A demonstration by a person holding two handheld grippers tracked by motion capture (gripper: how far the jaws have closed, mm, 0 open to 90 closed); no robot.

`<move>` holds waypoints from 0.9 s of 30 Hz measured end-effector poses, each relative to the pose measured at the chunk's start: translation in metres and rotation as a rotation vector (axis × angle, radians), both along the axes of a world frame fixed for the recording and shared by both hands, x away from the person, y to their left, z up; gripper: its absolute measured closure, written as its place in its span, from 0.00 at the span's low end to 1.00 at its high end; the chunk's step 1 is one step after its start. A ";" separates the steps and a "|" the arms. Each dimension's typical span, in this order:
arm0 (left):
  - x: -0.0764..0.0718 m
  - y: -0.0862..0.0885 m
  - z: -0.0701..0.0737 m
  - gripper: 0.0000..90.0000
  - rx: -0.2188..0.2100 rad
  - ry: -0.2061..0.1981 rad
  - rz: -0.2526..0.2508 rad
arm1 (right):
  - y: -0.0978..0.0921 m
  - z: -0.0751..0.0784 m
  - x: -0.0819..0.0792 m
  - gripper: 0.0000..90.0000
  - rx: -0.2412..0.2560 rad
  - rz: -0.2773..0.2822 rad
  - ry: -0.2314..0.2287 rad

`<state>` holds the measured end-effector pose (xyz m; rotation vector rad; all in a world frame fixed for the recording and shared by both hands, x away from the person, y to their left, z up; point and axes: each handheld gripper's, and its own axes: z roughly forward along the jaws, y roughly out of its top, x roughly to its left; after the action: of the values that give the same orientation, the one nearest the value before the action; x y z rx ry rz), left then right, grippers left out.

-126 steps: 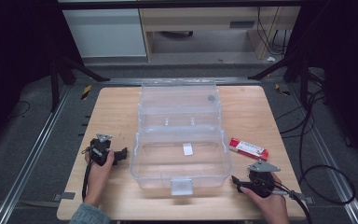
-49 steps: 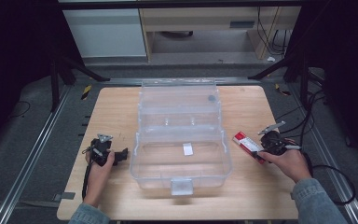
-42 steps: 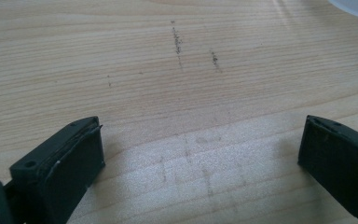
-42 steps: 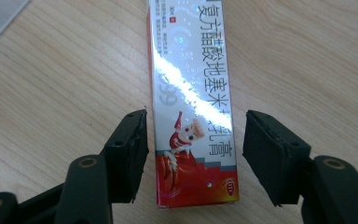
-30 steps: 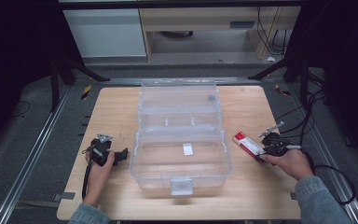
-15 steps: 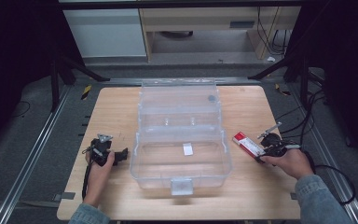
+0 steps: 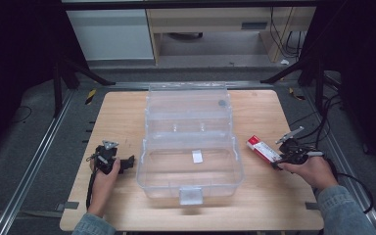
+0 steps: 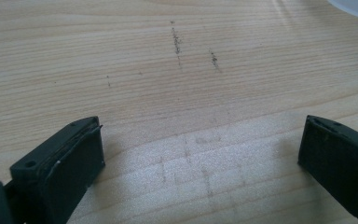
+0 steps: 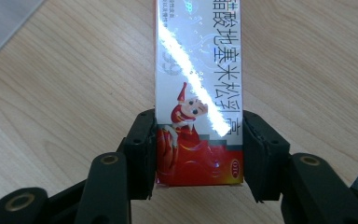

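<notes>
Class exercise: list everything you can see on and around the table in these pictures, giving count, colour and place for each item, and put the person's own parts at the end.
Storage box: one, clear plastic, lid open, middle of the table.
Small carton: one, red and white with printed characters, lying on the table right of the storage box.
Table: one, light wood, centre of the high view.
Cabinet: one, white, on the floor beyond the table.
Left gripper: one, black, jaws apart over bare wood, left of the storage box.
Right gripper: one, black, jaws closed on the red end of the small carton.
Hands: two, one on each gripper, near the table's front edge.
</notes>
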<state>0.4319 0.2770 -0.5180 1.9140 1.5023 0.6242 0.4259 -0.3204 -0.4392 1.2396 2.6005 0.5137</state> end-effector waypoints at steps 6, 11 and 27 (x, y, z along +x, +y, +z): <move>0.000 0.000 0.000 0.00 0.000 0.000 0.000 | 0.001 0.012 -0.004 0.57 0.003 0.019 -0.013; 0.000 0.000 0.000 0.00 0.000 0.000 0.000 | 0.004 0.021 -0.007 0.57 0.002 0.039 -0.025; 0.000 0.000 0.000 0.00 0.001 0.000 -0.002 | 0.006 0.071 -0.025 0.57 0.020 0.065 -0.089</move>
<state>0.4317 0.2770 -0.5180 1.9157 1.5004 0.6238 0.4004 -0.3148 -0.3682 1.1150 2.5744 0.5946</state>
